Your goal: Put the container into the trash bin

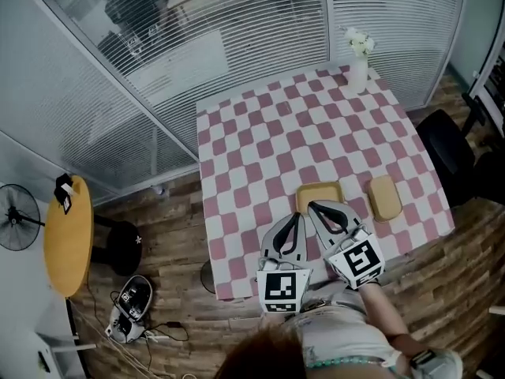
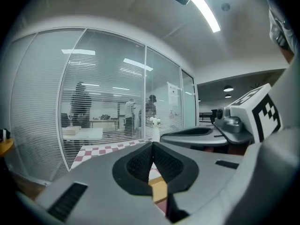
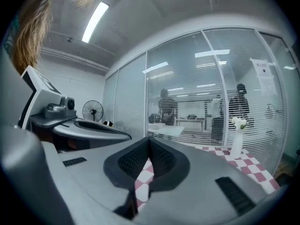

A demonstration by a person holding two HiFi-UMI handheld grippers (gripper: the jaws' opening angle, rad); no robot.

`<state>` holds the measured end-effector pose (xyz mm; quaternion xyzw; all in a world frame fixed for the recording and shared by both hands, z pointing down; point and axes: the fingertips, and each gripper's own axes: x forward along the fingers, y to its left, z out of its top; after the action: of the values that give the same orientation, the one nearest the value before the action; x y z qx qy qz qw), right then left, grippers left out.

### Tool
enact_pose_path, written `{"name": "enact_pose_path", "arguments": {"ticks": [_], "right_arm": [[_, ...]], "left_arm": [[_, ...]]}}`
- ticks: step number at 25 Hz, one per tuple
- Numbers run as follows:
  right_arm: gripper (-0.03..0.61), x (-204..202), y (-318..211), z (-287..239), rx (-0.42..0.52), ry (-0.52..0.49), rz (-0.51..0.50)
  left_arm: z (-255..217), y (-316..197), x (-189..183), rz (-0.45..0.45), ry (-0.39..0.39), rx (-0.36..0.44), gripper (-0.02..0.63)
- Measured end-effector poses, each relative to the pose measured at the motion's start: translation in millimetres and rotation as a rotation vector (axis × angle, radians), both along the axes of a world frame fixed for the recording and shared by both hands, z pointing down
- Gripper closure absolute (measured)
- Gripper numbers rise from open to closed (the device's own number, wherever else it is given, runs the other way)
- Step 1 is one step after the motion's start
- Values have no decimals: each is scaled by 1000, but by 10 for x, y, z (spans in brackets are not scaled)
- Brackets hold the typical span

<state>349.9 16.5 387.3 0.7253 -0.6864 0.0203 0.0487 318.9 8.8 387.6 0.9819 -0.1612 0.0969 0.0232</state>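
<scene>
Left grey gripper (image 1: 297,218), right grey gripper (image 1: 313,206): jaws pressed together, empty, aimed at tan shallow square container (image 1: 322,193), likely staging pickup.

I work in an office: glass partitions (image 1: 237,46) with slatted blinds wall off my corner, people (image 3: 167,108) stand among desks beyond them, a strip light (image 2: 206,11) crosses the ceiling, and a black chair (image 1: 446,152) stands near the table (image 1: 260,125).

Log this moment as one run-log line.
stage: pre-grasp | left gripper: shut, empty | right gripper: shut, empty | left tan container: on checkered table, near right tips, ungripped | trash bin: not in view
</scene>
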Motion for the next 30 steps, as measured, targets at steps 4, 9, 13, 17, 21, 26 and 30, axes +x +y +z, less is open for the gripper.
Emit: {"name": "enact_pose_path", "arguments": {"ticks": [4, 9, 13, 17, 21, 26, 30], "right_arm": [[584, 87, -11, 256, -78, 8, -24], [566, 177, -59, 556, -151, -2, -77], [541, 209, -87, 871, -239, 20, -126], [531, 217, -128, 1189, -328, 35, -161], [523, 217, -173, 1467, -407, 62, -201], [517, 244, -212, 1854, -535, 106, -246], [506, 272, -202, 2169, -636, 157, -274]], "left_arm": [[41, -27, 0, -35, -8, -2, 609], [123, -15, -21, -69, -29, -12, 609], [199, -1, -42, -94, -51, -11, 609], [280, -5, -68, -102, -70, -19, 609], [351, -34, -109, -126, -88, -39, 609], [439, -114, -123, -145, -101, -62, 609], [522, -166, -159, -165, -113, -81, 609]]}}
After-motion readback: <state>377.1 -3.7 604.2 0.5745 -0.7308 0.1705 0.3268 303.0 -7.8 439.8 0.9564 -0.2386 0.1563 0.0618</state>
